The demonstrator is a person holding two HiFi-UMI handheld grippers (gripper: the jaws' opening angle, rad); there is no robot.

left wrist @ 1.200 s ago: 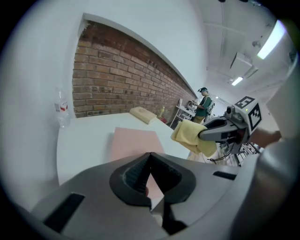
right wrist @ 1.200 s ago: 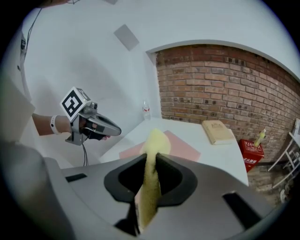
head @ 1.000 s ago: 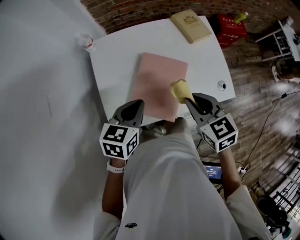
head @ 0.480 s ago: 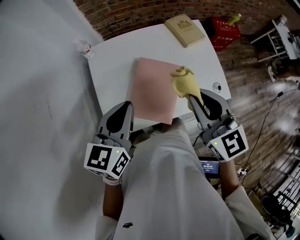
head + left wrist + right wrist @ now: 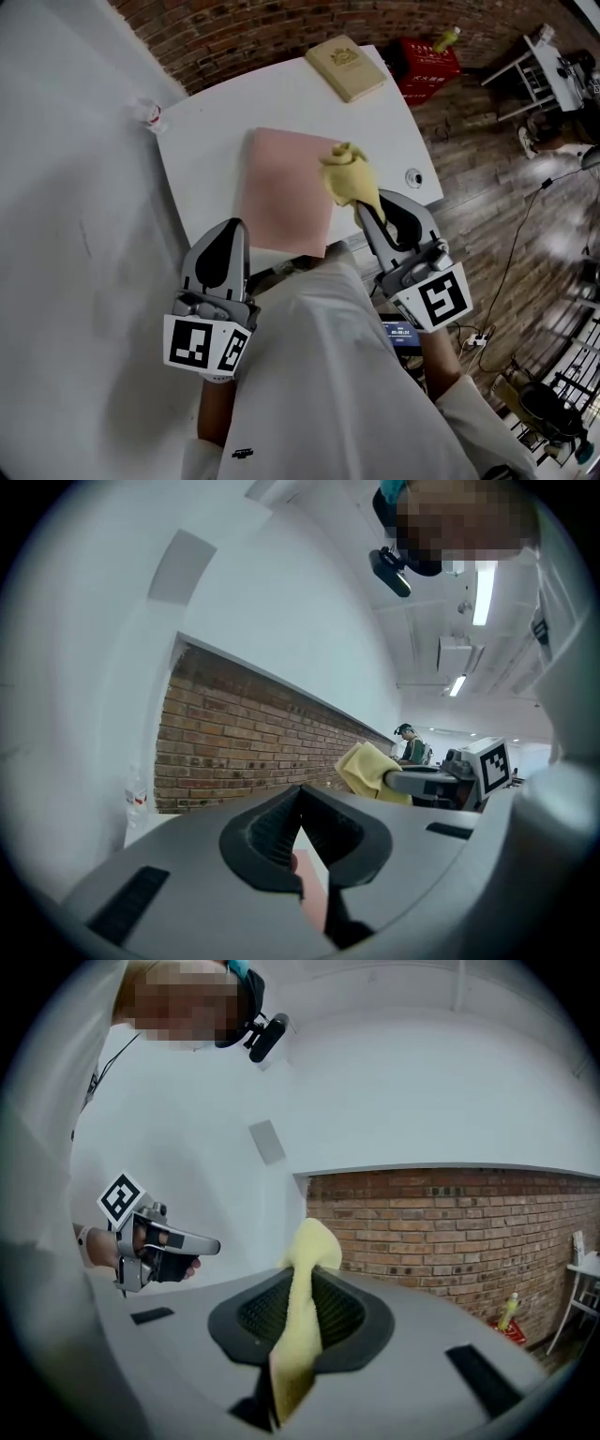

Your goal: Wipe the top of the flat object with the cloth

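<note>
A pink flat board (image 5: 281,192) lies on the white table (image 5: 206,141), its near edge at the table's front. My right gripper (image 5: 364,202) is shut on a yellow cloth (image 5: 347,173), which bunches above the board's right edge. In the right gripper view the cloth (image 5: 302,1316) stands up between the shut jaws, which point level at the wall. My left gripper (image 5: 233,226) is at the board's near left corner, jaws shut with nothing in them. A sliver of the pink board (image 5: 314,892) shows below its jaws (image 5: 300,794).
A tan book (image 5: 345,66) lies at the table's far right corner. A crumpled plastic bottle (image 5: 150,113) sits at the far left by the white wall. A small round thing (image 5: 412,175) sits at the right edge. A red crate (image 5: 424,58) with a yellow bottle stands on the floor beyond.
Both grippers have drawn back toward the person's body. The left one left the board's near edge, and the cloth came up off the board's right side.
</note>
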